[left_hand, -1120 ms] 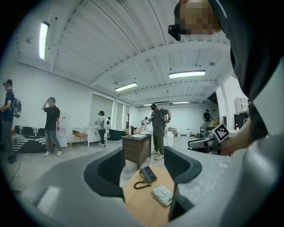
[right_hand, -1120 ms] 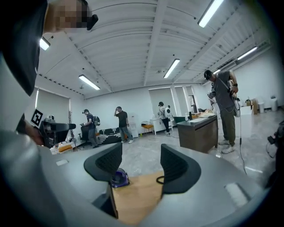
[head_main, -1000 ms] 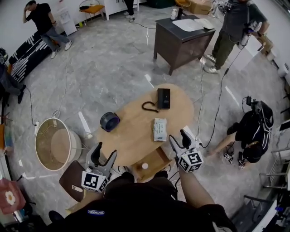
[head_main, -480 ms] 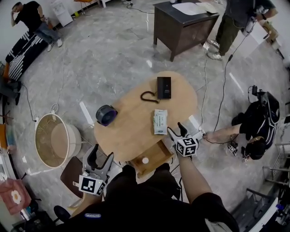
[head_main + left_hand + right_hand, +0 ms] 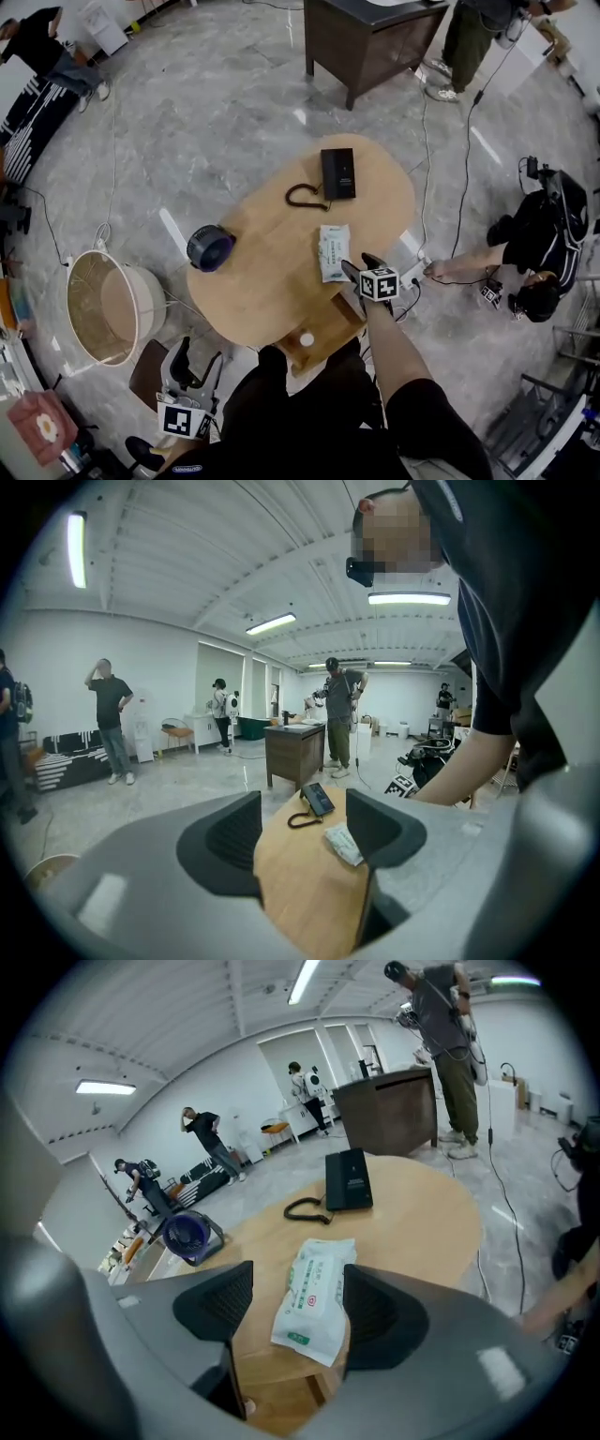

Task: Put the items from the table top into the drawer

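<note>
- Left gripper [image 5: 195, 361], low and well off the table's [image 5: 272, 281] near left edge: jaws apart, nothing in them; its own view shows only the tabletop through the gap.
- Drawer [image 5: 323, 330], pulled out under the table's near edge: a small white round thing [image 5: 305, 339] lies in it.
- Right gripper [image 5: 361, 267], over the table's near right edge: jaws wide and just been opening. The wipes pack's [image 5: 314, 1297] near end lies in the gap, and the pads are not pressing on it.
- Wipes pack, flat on the table, right of its middle.
- Fan [image 5: 210, 247], at the table's left edge.
- Phone [image 5: 337, 172], at the table's far end, with its cord [image 5: 302, 197] curled just left of it.
- Dark desk [image 5: 366, 37], on the floor well beyond the table.
</note>
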